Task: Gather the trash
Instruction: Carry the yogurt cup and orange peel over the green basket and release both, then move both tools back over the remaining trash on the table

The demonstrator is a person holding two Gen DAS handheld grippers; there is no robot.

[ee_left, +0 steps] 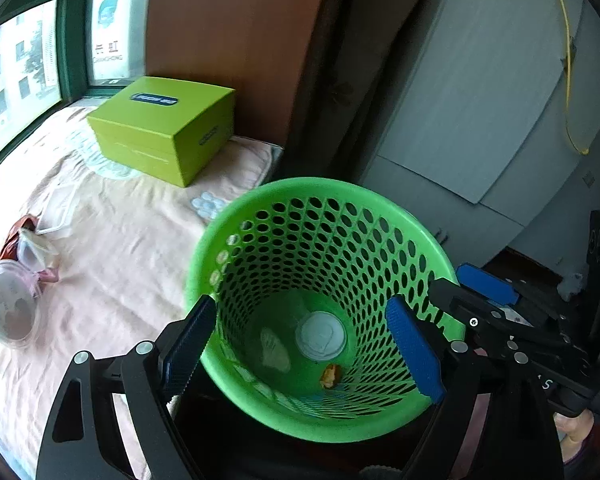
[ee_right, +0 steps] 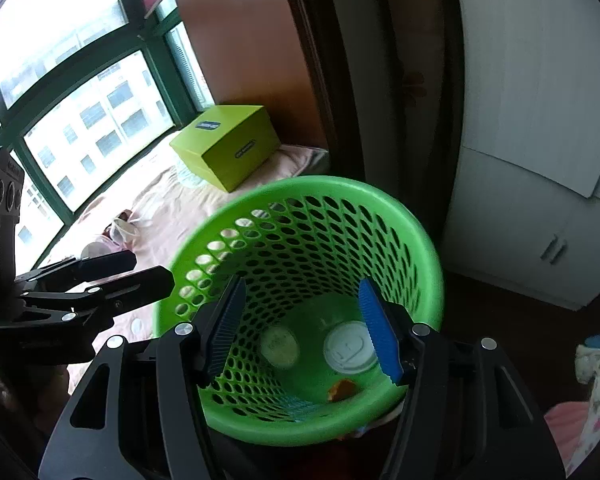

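Green basket holds some trash (lid, scraps); both claws, left and right, hang released; bed litter remains.

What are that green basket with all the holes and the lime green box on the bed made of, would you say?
The green basket looks like moulded plastic: smooth, slightly glossy, with even rows of punched-looking holes and a thick rolled rim. The lime green box seems to be coated cardboard: crisp folded edges, flat matte-satin faces and a printed label on its lid, though rigid plastic cannot be ruled out.
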